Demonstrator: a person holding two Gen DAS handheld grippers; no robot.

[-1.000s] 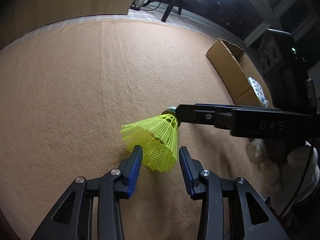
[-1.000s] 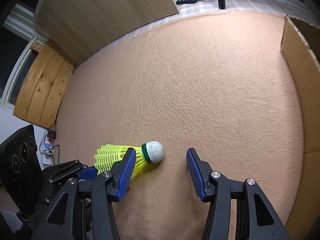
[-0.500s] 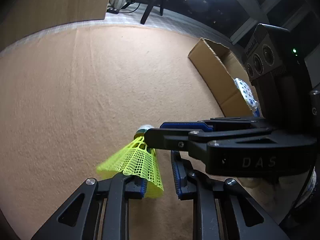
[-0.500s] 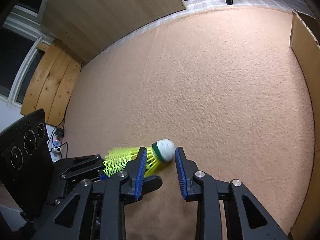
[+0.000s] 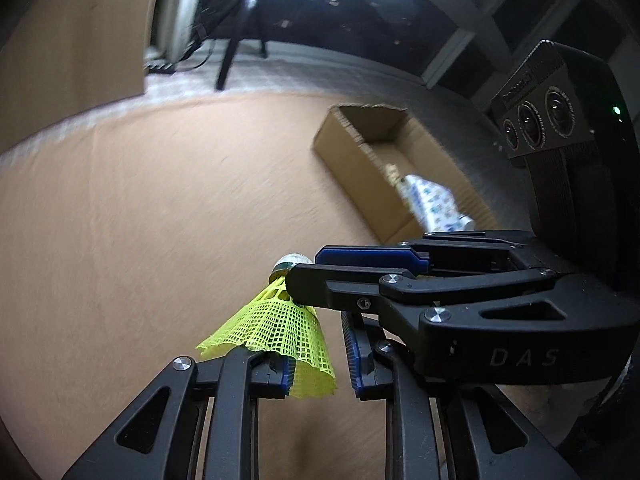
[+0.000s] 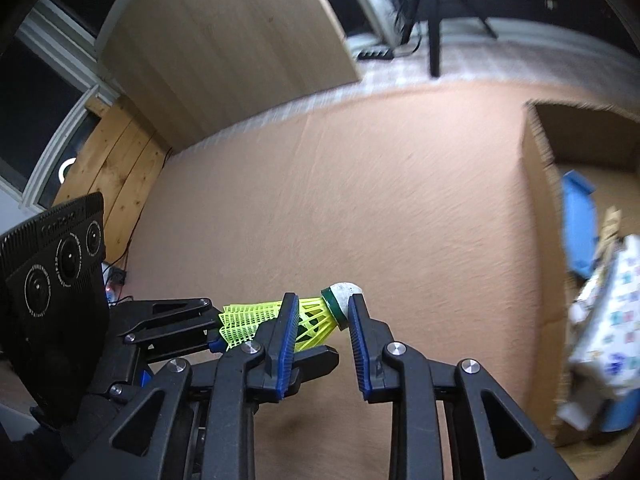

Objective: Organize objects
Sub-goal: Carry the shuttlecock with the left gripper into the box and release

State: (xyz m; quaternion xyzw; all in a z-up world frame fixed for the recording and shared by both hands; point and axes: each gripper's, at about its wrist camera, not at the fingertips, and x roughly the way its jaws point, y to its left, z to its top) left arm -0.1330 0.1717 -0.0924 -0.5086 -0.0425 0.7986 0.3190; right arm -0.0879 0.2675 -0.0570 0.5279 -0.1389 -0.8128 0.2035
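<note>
A yellow mesh shuttlecock [image 5: 276, 328] with a white cork head hangs above the tan carpet [image 5: 140, 220], held at both ends. My left gripper [image 5: 320, 368] is shut on its skirt, the rim squashed between the blue pads. My right gripper [image 5: 306, 270] comes in from the right and is shut on the neck by the cork. In the right wrist view the shuttlecock [image 6: 316, 316] lies across my right gripper [image 6: 322, 316], one pad against the cork. There the left gripper [image 6: 216, 336] pinches the skirt from the lower left.
An open cardboard box [image 5: 360, 160] stands on the carpet to the right, holding a white blue-patterned packet [image 5: 432, 204]. From the right wrist, the box [image 6: 540, 200] also shows a blue item [image 6: 576, 220]. A wooden board [image 6: 224, 52] and a stand leg [image 5: 232, 60] stand beyond the carpet.
Both grippers have closed on the shuttlecock, left on the skirt and right by the cork. They have lifted it off the carpet, and more of the box has come into view.
</note>
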